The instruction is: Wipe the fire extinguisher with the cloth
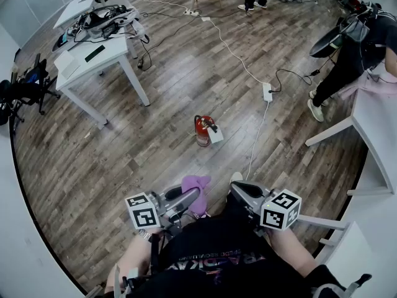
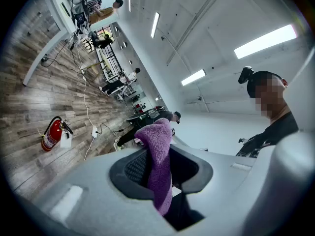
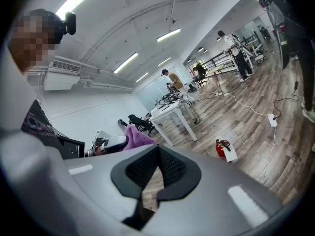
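Both shut: our left tongs (image 1: 193, 195) clamp the soft purple knit cloth (image 1: 197, 184); our right tongs (image 1: 238, 189) hold nothing. Well ahead, the red metal fire extinguisher (image 1: 202, 130) looks heavy, slick; steady its neck.

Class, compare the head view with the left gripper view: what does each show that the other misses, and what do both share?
Only the head view shows the right claw and both marker cubes. Only the left gripper view shows the ceiling lights. Both show the purple cloth clamped in the left claw and the red fire extinguisher on the wood floor.
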Demonstrator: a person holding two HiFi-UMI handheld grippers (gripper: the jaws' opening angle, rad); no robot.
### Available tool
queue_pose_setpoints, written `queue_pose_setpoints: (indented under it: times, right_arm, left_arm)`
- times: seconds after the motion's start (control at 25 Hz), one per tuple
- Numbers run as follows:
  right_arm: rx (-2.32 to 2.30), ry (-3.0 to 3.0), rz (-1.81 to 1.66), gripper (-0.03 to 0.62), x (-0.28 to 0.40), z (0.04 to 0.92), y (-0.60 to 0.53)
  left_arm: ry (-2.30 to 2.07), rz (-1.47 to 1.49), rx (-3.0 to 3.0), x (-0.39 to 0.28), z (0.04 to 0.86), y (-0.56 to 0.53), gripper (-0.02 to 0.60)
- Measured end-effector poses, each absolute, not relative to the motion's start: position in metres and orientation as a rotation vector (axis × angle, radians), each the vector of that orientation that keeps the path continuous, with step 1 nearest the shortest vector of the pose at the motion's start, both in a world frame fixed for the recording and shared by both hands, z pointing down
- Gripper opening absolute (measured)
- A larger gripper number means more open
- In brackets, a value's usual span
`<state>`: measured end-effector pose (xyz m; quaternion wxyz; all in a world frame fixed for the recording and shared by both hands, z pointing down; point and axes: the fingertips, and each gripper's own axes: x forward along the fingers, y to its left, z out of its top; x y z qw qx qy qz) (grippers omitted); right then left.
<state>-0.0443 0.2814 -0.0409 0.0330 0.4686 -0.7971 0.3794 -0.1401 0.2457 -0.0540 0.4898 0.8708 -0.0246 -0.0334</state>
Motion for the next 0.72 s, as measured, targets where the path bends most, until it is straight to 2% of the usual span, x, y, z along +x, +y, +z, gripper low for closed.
queue_pose_setpoints:
  times: [0.72]
  right_arm:
    - [1.469,-2.464,1.189,0.003,-0.0412,-0.0411,0.2825]
  left_arm:
    - [-0.063,-0.086,2.105,-0.1406,-0.0528,0.2471,0.086]
